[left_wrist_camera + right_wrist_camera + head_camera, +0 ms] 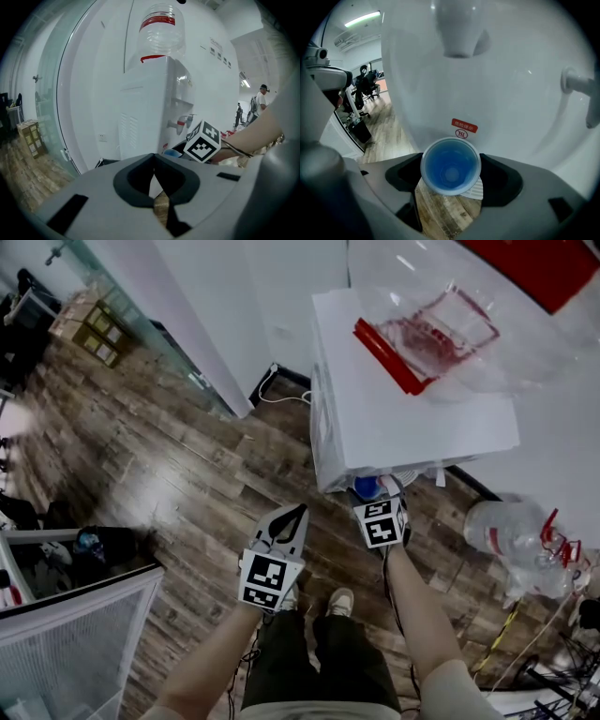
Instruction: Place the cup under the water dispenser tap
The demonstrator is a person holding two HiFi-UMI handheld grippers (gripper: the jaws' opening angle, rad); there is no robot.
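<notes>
A blue cup (451, 165) sits upright between the jaws of my right gripper (451, 169), which is shut on it. It hangs close in front of the white water dispenser (506, 93), below one tap spout (461, 33); a second tap (581, 91) is at the right. In the head view the cup (366, 487) and right gripper (377, 495) are at the dispenser's (412, 409) front edge. My left gripper (296, 514) is lower left of it, shut and empty. From the left gripper (153, 165) view, the dispenser (154, 108), its taps (183, 123) and the cup (171, 152) lie ahead.
An empty water bottle (511, 535) lies on the wood floor right of the dispenser, with cables around it. A white-framed table (75, 634) stands at the lower left. Cardboard boxes (89, 329) sit by the glass wall. The person's feet (339, 601) are just behind the grippers.
</notes>
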